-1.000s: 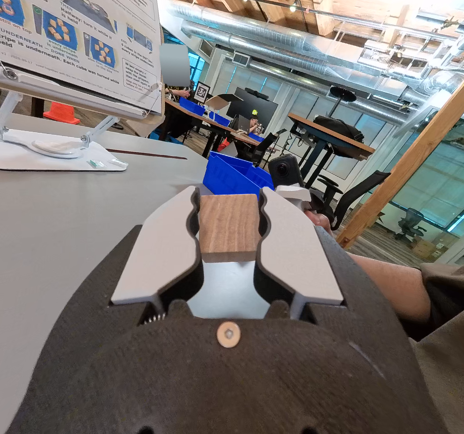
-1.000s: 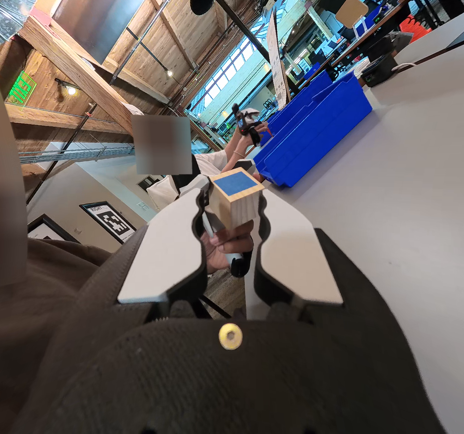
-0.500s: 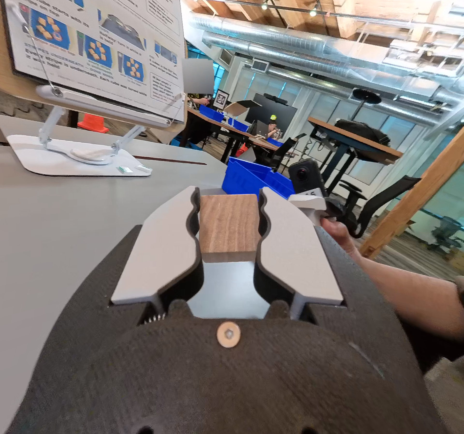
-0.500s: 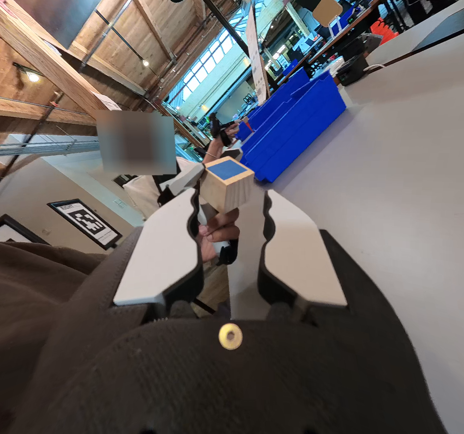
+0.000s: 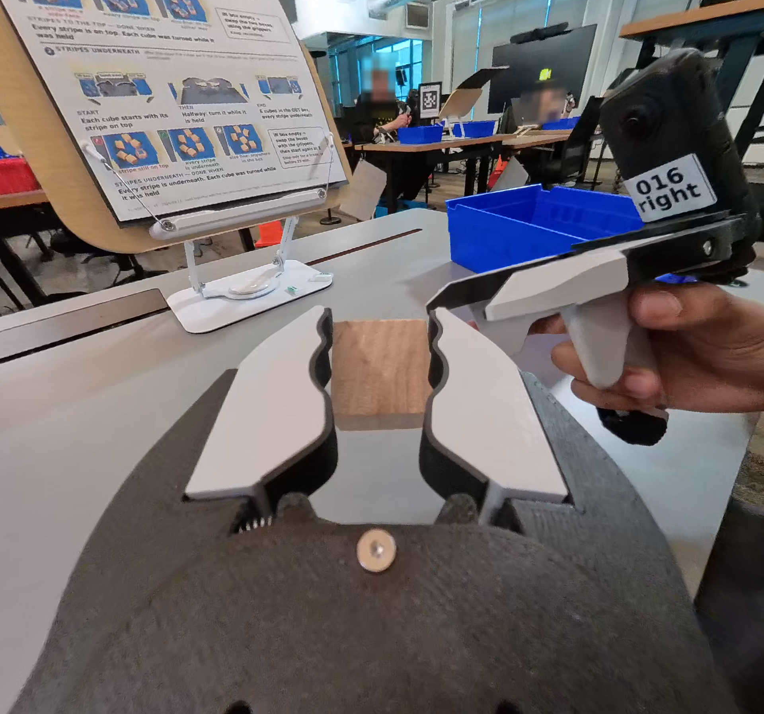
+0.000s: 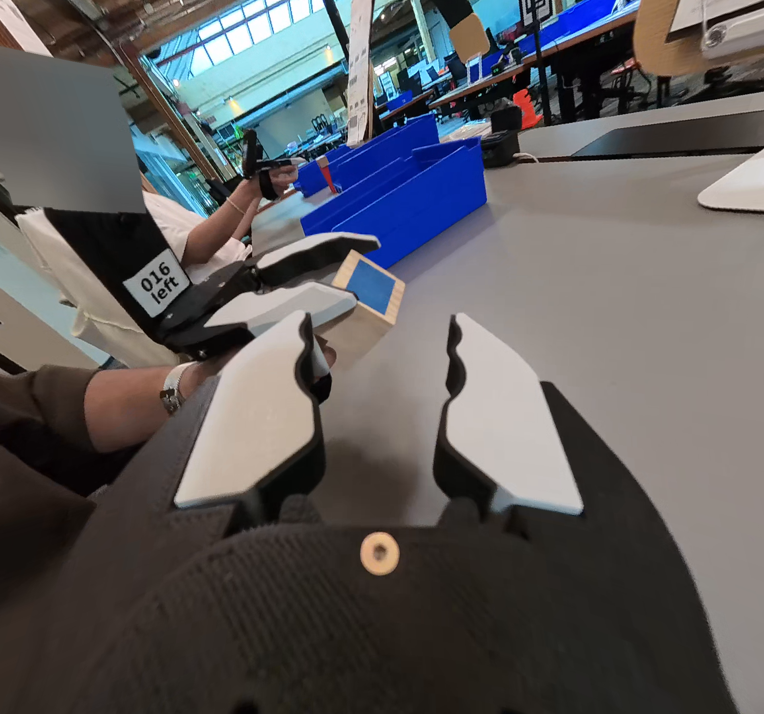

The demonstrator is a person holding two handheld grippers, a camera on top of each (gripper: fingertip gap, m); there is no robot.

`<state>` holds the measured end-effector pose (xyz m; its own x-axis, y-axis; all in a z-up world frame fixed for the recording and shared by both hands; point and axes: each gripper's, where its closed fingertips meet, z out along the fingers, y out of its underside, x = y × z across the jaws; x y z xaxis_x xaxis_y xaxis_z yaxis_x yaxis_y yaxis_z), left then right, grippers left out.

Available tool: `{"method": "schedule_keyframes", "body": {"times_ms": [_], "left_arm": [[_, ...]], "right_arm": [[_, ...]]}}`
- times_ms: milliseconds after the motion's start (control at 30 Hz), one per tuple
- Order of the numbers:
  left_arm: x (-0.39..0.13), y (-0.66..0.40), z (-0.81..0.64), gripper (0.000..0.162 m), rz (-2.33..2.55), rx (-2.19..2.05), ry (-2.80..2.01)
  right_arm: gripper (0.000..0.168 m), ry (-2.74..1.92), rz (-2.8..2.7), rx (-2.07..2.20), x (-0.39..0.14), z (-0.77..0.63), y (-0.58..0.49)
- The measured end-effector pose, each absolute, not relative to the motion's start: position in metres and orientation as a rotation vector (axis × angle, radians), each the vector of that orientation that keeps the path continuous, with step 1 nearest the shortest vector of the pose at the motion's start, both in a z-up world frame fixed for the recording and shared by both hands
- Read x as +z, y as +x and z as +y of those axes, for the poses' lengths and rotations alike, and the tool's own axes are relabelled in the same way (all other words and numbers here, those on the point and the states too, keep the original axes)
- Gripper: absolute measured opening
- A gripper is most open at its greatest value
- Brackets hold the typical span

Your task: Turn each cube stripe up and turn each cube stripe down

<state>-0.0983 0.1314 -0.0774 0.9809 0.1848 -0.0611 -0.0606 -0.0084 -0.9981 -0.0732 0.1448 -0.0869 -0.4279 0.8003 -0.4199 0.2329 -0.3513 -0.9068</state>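
While the grey table (image 5: 103, 384) takes up most of both views, I see only one cube, so I cannot tell how many are already turned or still wait. The table is smooth and matte. On it, ahead of me, stands a blue bin (image 5: 508, 235) of glossy plastic with straight walls; I cannot see whether anything lies inside. An instruction board (image 5: 173, 86) leans on a white stand behind.

My left gripper (image 5: 379, 367) is clamped on the wooden cube (image 5: 379, 372), carried just above the table with a dark brown, fine-grained face toward the camera. In the right wrist view the same cube (image 6: 374, 301) shows pale wood sides and a flat blue patch on its outer face. My right gripper (image 6: 378, 363) has its jaws spread wide and grips nothing, close beside the cube. I judge this cube mid-turn, not yet set in a bin.
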Motion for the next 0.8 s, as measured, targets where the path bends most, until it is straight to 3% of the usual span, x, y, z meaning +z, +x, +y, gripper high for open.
{"method": "schedule_keyframes", "body": {"times_ms": [500,700,800], "left_arm": [[-0.047,-0.072,0.122,0.044,-0.194,-0.488,-1.343],[-0.041,-0.06,0.121,0.044,-0.203,-0.702,-1.28],[-0.044,-0.054,0.122,0.044,-0.18,-0.715,-1.299]], "right_arm": [[0.069,-1.39,-1.44,2.17,-0.081,0.128,-0.066],[0.06,-1.245,-1.548,2.254,-0.072,0.11,-0.053],[0.044,-1.242,-1.546,2.276,-0.07,0.108,-0.051]]}}
